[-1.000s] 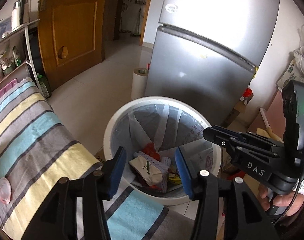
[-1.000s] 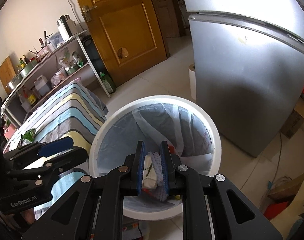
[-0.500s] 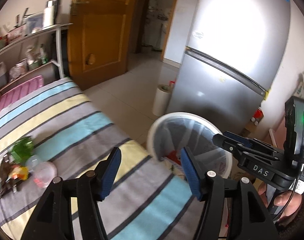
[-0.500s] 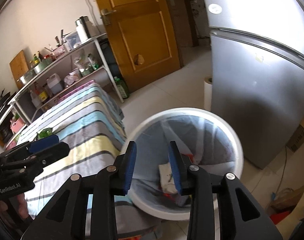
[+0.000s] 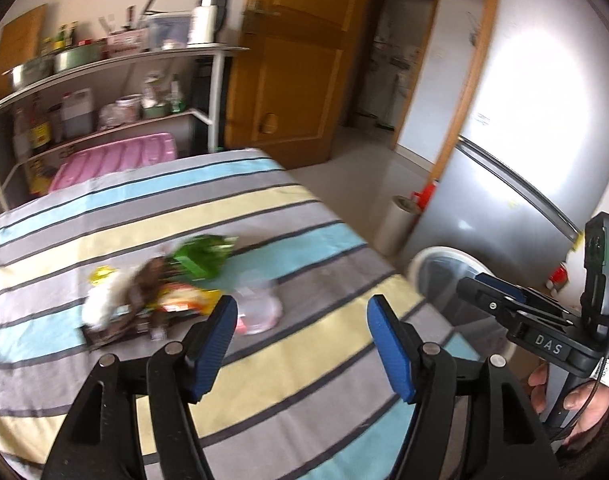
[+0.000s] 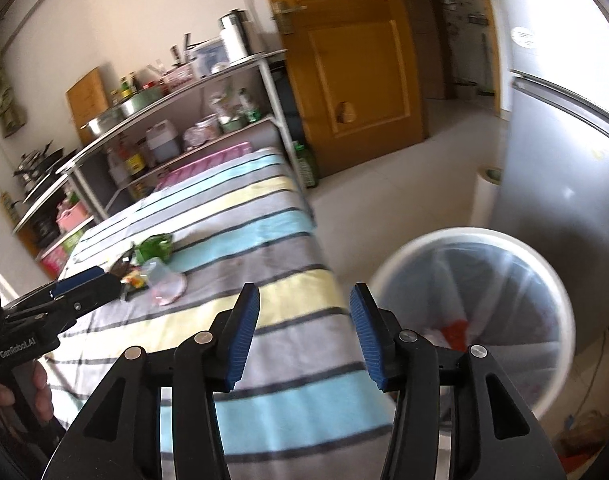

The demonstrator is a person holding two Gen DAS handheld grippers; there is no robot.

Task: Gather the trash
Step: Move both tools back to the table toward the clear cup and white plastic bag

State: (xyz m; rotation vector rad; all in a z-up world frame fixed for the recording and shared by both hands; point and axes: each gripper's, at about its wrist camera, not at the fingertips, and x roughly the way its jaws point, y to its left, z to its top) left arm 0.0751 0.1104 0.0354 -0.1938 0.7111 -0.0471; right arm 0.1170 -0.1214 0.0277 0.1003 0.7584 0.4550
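Both tools empty: left tool [image 5: 302, 330] has just been opening, jaws apart, nothing between them; right tool [image 6: 304, 334] likewise has just been opening, gap bare, only the striped cloth behind it. Trash pile [image 5: 160, 292] sits on the desk [image 5: 312, 396], at about 10 o'clock from the left tool, near but not touching. Blurred, so a rough read: green wrapper [image 5: 200, 256] at the pile's 1 o'clock, clear plastic bag [image 5: 260, 308] at its 4 o'clock, white-and-brown crumple [image 5: 116, 300] at 9 o'clock, yellow wrapper bits in the middle. Judged light, soft, crinkly and slippery film; nothing fragile. Pinch a raised fold or bunched edge, not a flat face. White bin [image 6: 476, 320] stands off the desk at 3 o'clock of the right tool, already holding some trash.
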